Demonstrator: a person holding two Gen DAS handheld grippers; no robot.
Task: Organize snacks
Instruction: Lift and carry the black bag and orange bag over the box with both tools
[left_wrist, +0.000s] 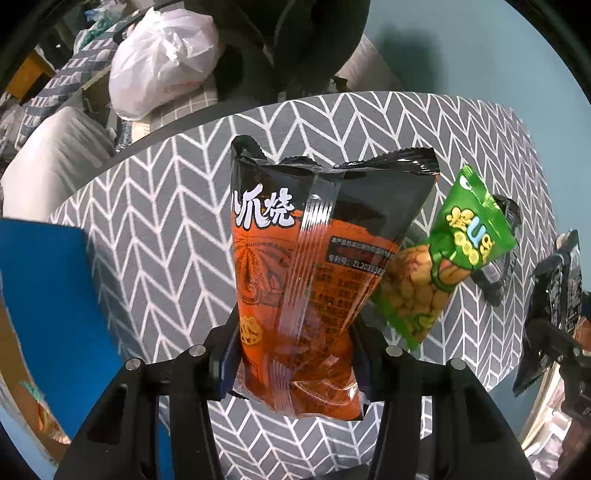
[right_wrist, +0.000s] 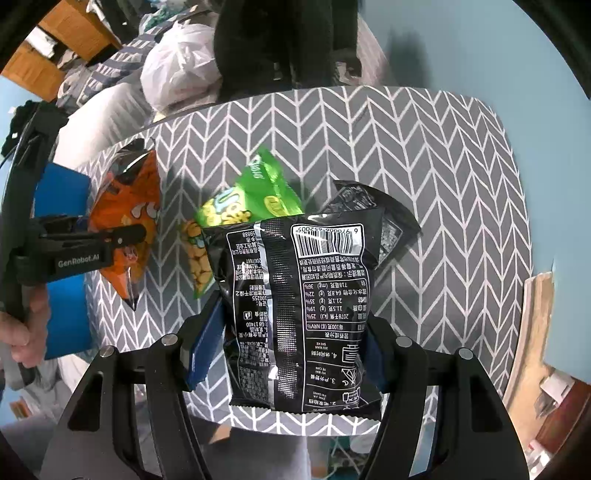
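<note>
Orange snack bag: light, crinkly, slippery film; left gripper pinching lower body; right gripper clamping black snack bag likewise

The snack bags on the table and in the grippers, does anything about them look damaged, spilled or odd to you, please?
Nothing looks spilled or torn. The left gripper holds an orange bag and the right gripper a black bag, printed side upside down. A green bag lies askew on the table.

orange-and-black packet, green packet, black packet, grey-and-white chevron tablecloth
</note>
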